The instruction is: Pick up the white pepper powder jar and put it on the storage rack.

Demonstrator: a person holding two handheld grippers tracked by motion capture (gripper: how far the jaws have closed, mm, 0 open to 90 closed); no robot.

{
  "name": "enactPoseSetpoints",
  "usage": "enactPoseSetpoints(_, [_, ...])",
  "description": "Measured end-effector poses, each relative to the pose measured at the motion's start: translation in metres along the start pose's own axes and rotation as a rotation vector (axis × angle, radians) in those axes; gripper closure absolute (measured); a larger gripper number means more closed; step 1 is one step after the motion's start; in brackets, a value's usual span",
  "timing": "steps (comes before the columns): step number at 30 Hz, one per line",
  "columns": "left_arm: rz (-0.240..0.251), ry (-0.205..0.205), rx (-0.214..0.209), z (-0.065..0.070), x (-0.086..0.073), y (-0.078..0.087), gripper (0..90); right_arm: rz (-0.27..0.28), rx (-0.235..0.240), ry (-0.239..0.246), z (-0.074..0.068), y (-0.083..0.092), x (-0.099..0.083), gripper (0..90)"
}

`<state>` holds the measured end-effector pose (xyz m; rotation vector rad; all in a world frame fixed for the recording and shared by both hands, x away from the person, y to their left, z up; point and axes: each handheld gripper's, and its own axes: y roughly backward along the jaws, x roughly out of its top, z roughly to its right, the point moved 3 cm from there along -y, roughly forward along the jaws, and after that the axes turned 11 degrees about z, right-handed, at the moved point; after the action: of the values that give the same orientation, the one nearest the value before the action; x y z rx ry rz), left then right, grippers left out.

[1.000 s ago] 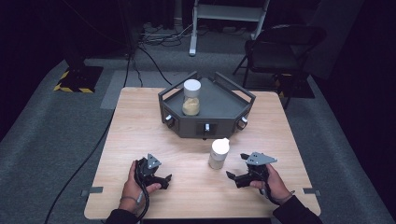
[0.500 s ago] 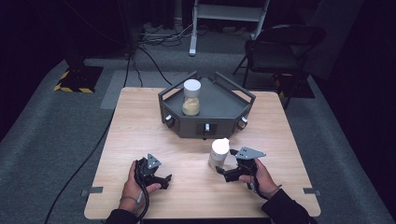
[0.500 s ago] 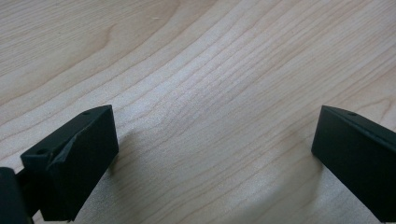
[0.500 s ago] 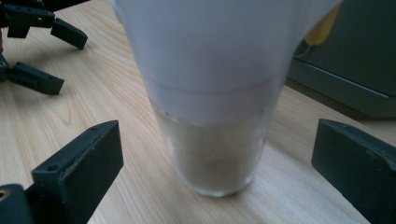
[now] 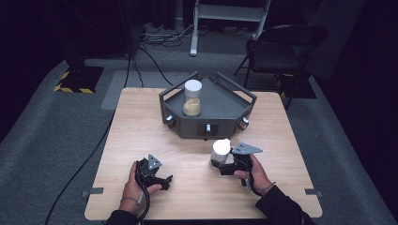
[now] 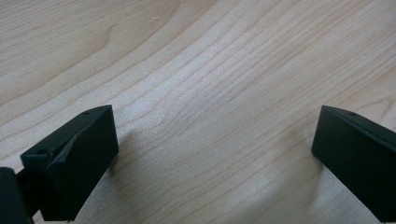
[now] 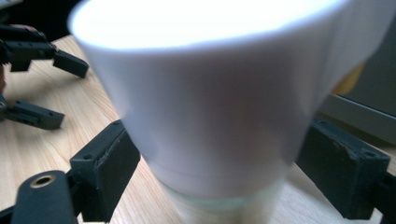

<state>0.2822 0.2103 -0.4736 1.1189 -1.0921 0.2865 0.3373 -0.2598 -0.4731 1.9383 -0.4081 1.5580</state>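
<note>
right claw (image 5: 219,165) seemingly clamped on white-capped jar (image 5: 220,152).

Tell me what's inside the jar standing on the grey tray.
The jar on the grey tray holds a tan, powdery-looking fill in its lower half. Its white lid hides the upper part.

White-capped jar (image 5: 220,153) is showing beside black right gripper (image 5: 225,166); table (image 5: 141,122) is displaying pale wood grain; tray (image 5: 220,101) is appearing dark grey.
</note>
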Motion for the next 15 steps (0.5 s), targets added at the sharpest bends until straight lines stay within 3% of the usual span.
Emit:
enactPoseSetpoints(4, [0.0, 0.0, 0.0, 0.0, 0.0, 0.0, 0.0, 0.018, -0.024, 0.008, -0.0049, -0.0003, -0.0002, 26.5])
enactPoseSetpoints(15, [0.0, 0.0, -0.001, -0.0001, 0.0, 0.0, 0.0, 0.04, -0.039, 0.026, -0.0082, 0.0006, -0.0041, 28.2])
